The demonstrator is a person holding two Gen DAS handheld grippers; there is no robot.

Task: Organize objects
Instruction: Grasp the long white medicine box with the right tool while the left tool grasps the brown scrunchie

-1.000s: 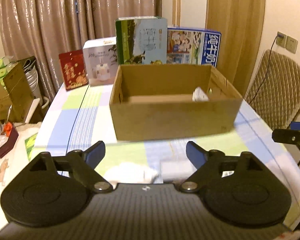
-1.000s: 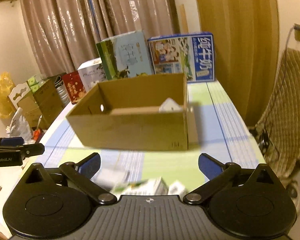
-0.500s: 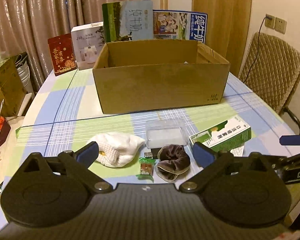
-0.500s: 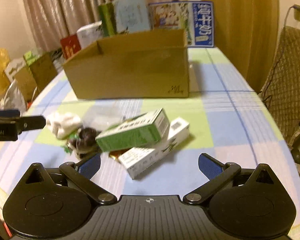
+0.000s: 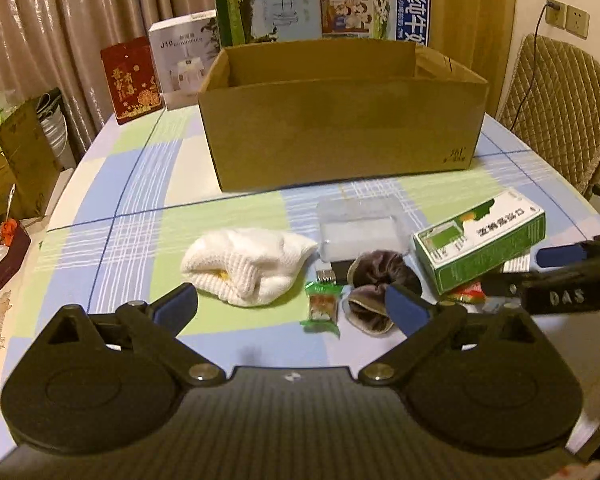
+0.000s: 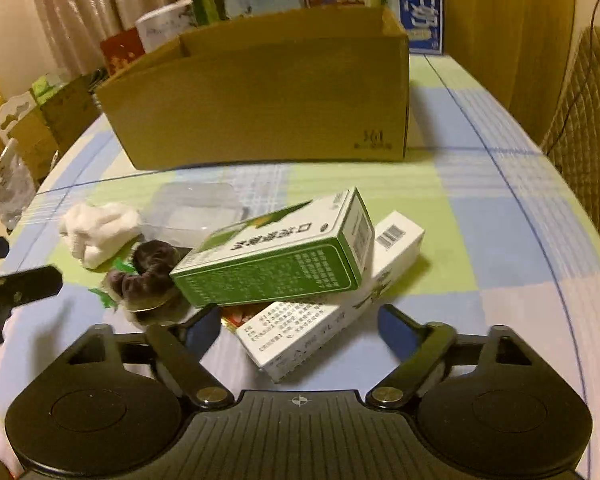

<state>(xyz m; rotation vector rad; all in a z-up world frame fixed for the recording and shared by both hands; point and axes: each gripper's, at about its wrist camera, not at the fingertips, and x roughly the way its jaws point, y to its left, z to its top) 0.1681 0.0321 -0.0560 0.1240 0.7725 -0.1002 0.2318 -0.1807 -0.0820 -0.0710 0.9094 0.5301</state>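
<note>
An open cardboard box [image 5: 340,128] stands mid-table. In front of it lie a white knitted cloth [image 5: 248,266], a clear plastic case [image 5: 360,226], a green-wrapped candy [image 5: 322,308], a brown scrunchie [image 5: 380,280] and a green-and-white carton [image 5: 480,240]. My left gripper [image 5: 292,306] is wide open, low over the candy and scrunchie, holding nothing. The green carton [image 6: 276,256] rests on a long white carton [image 6: 332,300]. My right gripper [image 6: 300,328] is closing; the white carton's near end lies between its jaws, pads apart from it.
Printed cartons [image 5: 268,4] and a red gift box [image 5: 132,80] line the table's far edge behind the cardboard box. A quilted chair [image 5: 556,112] stands at the right. Boxes and bags [image 5: 16,160] crowd the left side beyond the table.
Both grippers have sunk toward the table, so the loose items now fill the views and the box's inside is hidden. The right jaws have narrowed around the white carton's end.
</note>
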